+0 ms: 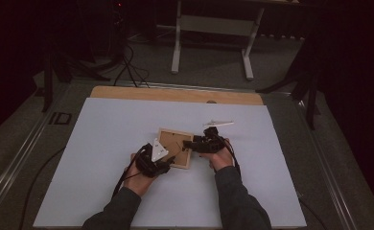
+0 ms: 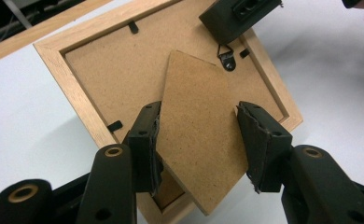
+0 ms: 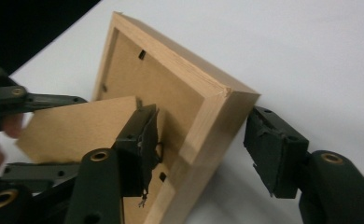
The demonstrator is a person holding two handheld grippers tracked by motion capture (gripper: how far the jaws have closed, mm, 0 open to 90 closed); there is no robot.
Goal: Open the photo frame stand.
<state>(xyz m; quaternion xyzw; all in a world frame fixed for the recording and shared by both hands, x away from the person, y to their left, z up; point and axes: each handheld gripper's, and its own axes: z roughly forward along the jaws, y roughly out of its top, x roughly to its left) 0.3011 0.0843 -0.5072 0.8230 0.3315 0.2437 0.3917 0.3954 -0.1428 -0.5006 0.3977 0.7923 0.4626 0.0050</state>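
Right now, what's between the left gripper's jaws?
The frame's cardboard stand flap, in the left gripper view. The left gripper straddles it; contact unclear.

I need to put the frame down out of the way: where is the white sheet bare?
Bare: the sheet left of the left gripper, and its near strip right of the sleeves. Crowded: the middle, with picture frame, right gripper and a small white piece behind.

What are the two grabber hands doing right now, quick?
Left gripper: jaws around the picture frame's fold-out stand; grip cannot be told.
Right gripper: open, jaws astride the frame's corner, one pad clear of the wood.
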